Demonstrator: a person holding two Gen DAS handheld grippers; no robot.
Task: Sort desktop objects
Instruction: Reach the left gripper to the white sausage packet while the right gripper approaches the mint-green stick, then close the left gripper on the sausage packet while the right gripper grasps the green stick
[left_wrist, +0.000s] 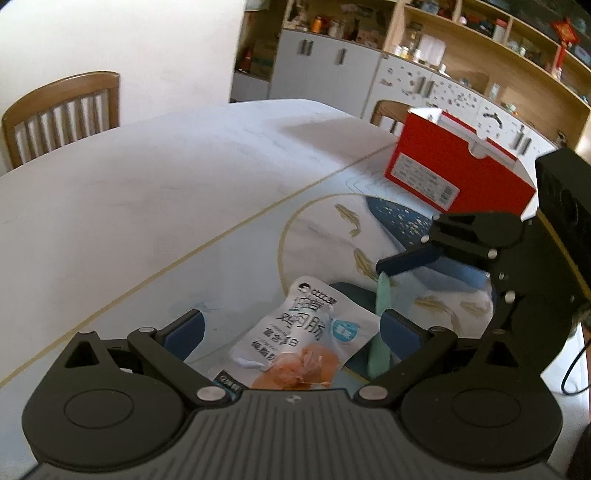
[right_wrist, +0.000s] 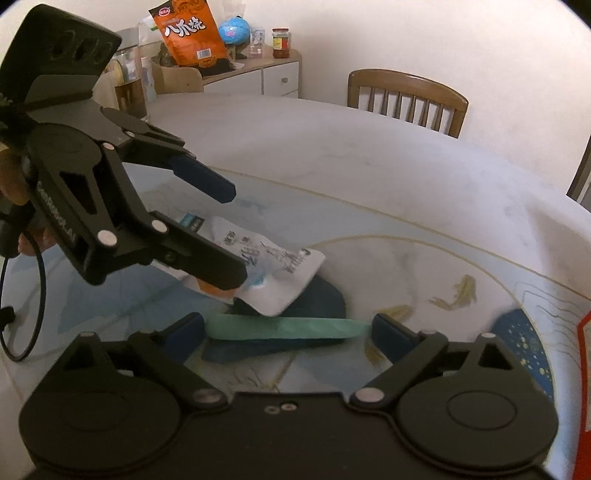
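A white snack pouch (left_wrist: 299, 339) with an orange picture lies on the patterned table mat (left_wrist: 317, 229), between the wide-apart fingers of my left gripper (left_wrist: 293, 328), which is open and does not press on it. To the pouch's right lies a flat green strip (left_wrist: 380, 325). In the right wrist view the green strip (right_wrist: 284, 328) runs crosswise between the fingers of my right gripper (right_wrist: 288, 332), its ends close to both pads. The jaws stand wide and I see no squeeze. The left gripper (right_wrist: 236, 236) hangs over the pouch (right_wrist: 280, 280) there.
A red shoebox (left_wrist: 454, 166) stands on the mat at the back right. Wooden chairs (left_wrist: 59, 110) (right_wrist: 406, 96) flank the white table (left_wrist: 166, 184). A glass jar (right_wrist: 129, 85) sits at the table's far edge, and an orange snack bag (right_wrist: 192, 33) sits on a cabinet behind.
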